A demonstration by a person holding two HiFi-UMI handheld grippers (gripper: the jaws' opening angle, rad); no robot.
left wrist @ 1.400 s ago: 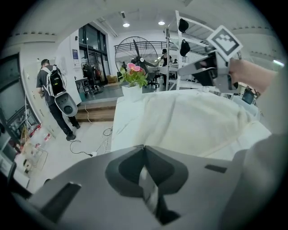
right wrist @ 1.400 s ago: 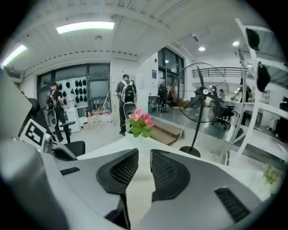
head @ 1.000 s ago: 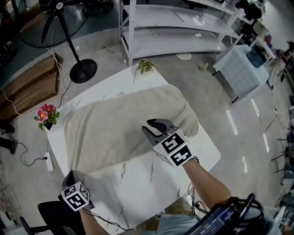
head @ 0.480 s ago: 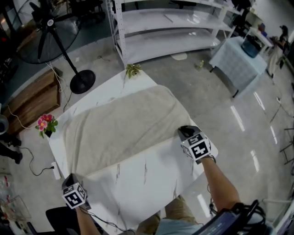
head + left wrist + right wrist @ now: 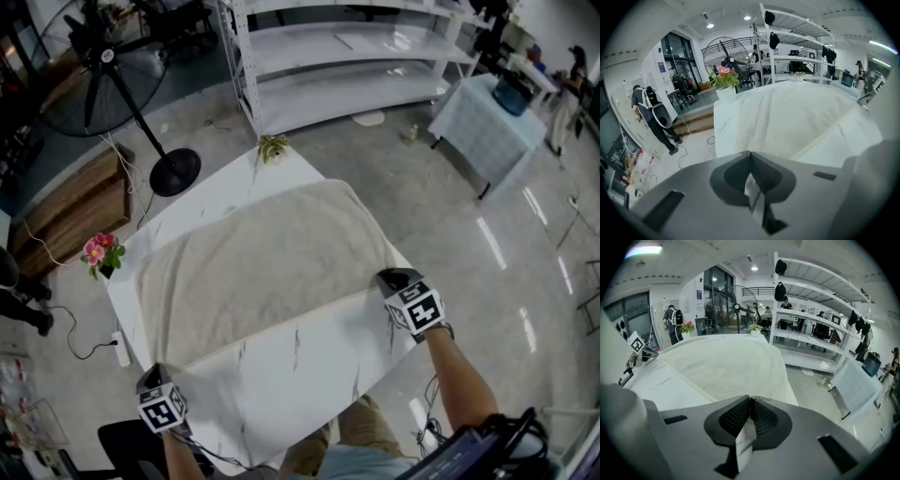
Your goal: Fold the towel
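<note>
Seen from above, a pale towel (image 5: 262, 262) lies flat across the far half of a white tabletop (image 5: 300, 384), its long axis running from one tool to the other. The left tool (image 5: 154, 374) is clamped at the towel's near left corner, a strip of cloth pinched in its jaws. The right tool (image 5: 392, 277) has just closed on the near right corner. The towel's body lies ahead of both tools, so the fold probably goes forward.
</note>
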